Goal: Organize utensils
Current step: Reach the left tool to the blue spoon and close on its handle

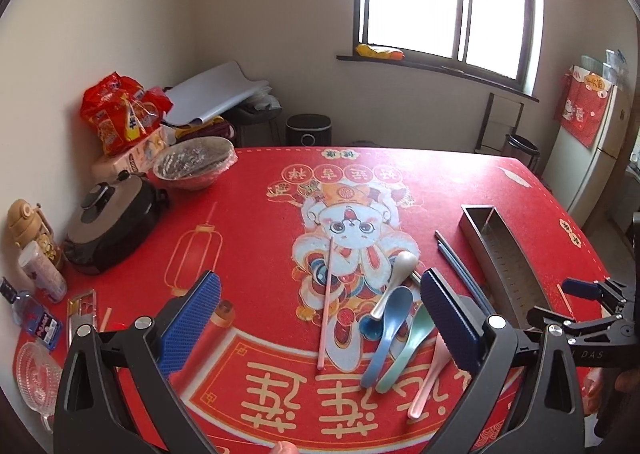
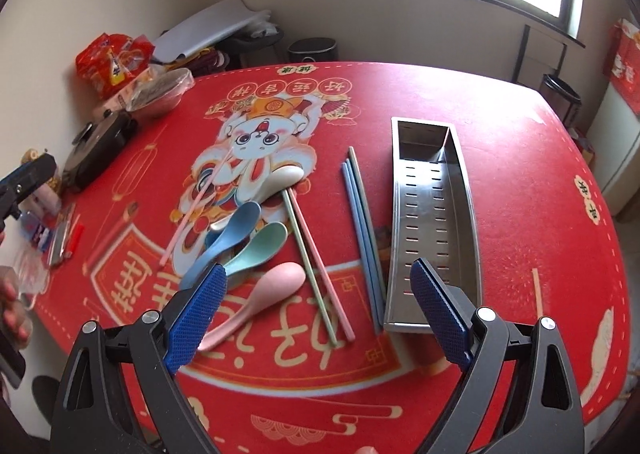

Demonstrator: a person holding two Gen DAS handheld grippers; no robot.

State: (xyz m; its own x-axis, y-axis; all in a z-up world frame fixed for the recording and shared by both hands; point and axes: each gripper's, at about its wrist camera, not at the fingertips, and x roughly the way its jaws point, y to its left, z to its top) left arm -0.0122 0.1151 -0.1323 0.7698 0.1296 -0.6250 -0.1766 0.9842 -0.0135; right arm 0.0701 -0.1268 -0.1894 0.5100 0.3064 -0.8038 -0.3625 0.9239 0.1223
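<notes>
Basically nothing's sorted yet: the metal tray [image 2: 434, 214] sits empty, spoons [image 2: 256, 250] and chopsticks [image 2: 362, 222] lie loose on the table [image 2: 520, 158], and both the left gripper [image 1: 320, 318] and right gripper [image 2: 320, 306] hang spread wide, holding nothing.

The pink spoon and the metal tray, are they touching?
Apart. The right wrist view shows the pink spoon separated from the metal tray by chopsticks and red mat.

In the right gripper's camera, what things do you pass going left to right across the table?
Lone pink chopstick → blue plastic spoon → pink plastic spoon → green and pink chopstick pair → blue chopsticks → perforated steel tray.
</notes>
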